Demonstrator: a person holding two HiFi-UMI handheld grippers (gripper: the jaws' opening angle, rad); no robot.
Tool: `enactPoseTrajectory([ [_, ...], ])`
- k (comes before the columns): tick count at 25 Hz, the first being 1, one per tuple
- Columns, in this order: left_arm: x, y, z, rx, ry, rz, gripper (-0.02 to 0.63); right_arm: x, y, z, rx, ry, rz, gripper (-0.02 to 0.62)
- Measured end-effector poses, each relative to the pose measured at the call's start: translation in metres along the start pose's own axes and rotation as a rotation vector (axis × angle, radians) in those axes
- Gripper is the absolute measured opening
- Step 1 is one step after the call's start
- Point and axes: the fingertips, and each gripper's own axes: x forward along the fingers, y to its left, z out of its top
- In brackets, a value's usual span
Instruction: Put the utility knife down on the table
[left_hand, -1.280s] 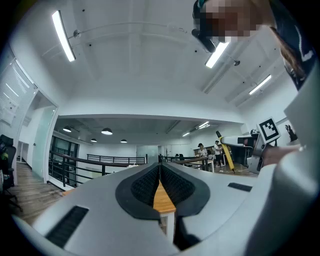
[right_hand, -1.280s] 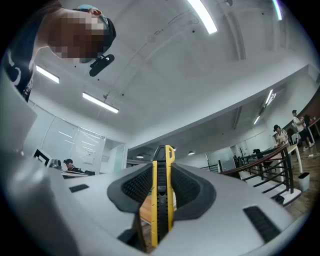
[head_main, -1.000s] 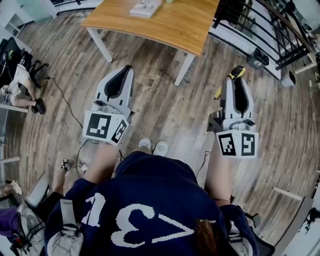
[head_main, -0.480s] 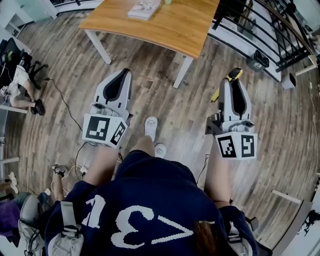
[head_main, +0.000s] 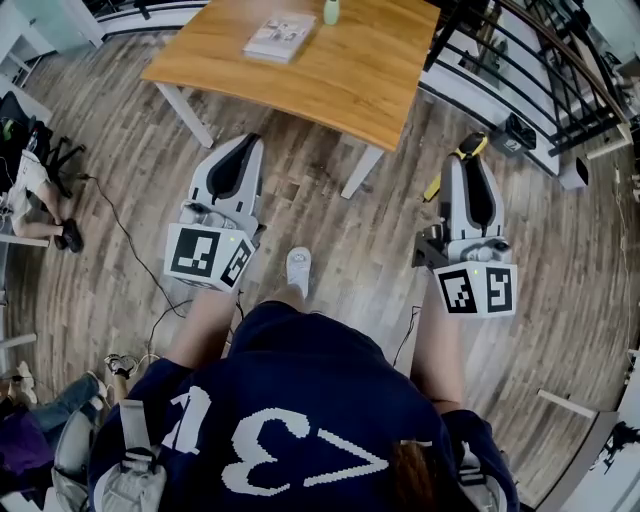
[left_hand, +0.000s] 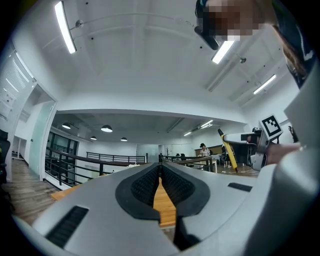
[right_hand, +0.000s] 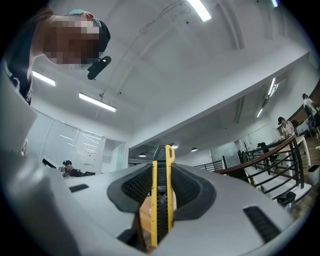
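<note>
The right gripper (head_main: 470, 168) has its two jaws closed on the yellow and black utility knife (right_hand: 161, 200), which stands upright between the dark ribbed pads; its yellow end comes out a little past the jaw tips. In the head view, this gripper is held over the grey-brown wooden plank floor (head_main: 330, 215), near the front corner of the light wooden table with white legs (head_main: 350, 70), so the knife is in the air and not on the table. The left gripper (head_main: 247, 145) has its jaws brought together with only a thin slit between the pads, and it holds nothing. It is also over the floor, just before the table edge. A thin book (head_main: 280, 35) lies on the table, well apart from both grippers.
</note>
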Motion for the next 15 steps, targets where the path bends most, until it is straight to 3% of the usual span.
enactPoseTrajectory([
  [9,0.106,0.07,-0.006,0.0,0.005,-0.045,0.028,0.108,-0.037,-0.017,0.019,-0.023,-0.049,0.127],
  [15,0.142,0.096,-0.023,-0.028,0.037,-0.052,0.028,0.147,-0.05,-0.038,0.029,0.02,-0.067,0.127],
])
